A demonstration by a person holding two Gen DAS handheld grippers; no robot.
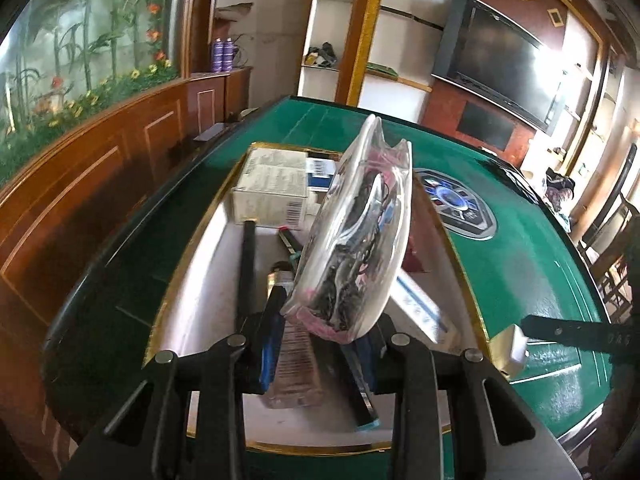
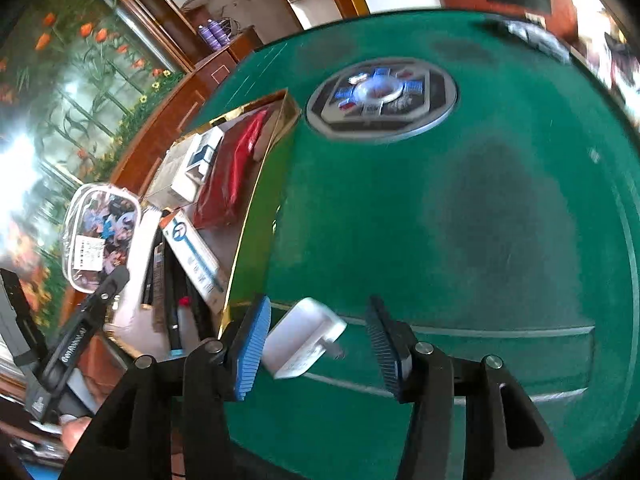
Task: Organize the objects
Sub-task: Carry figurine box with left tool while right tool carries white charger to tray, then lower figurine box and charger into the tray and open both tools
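Currently, by label:
Left gripper (image 1: 320, 344): seen at the bottom centre of the left wrist view, tilted downward over the box; its jaws are clamped on the lower edge of a clear pouch.
Clear pouch (image 1: 356, 232): held upright and edge-on above the box, filling the middle of the left wrist view; dark and pink contents are seen through the plastic. In the right wrist view it is seen at the left edge (image 2: 100, 236), with a white label on its face.
Right gripper (image 2: 320, 344): seen at the bottom centre of the right wrist view, angled steeply down at the green table (image 2: 480, 220); its jaws stand apart, no pad pressing on anything.
White plug adapter (image 2: 304, 336): found between the parted blue pads, closer to the left pad, lying tilted on the green table; whether the left pad touches it cannot be told.
Box (image 1: 188, 288): a gold-rimmed white tray, placed on the table, in the lower middle of the left wrist view; cartons, a bottle and dark pens are seen inside.
Red pouch (image 2: 236, 168): laid inside the box, toward its far end.
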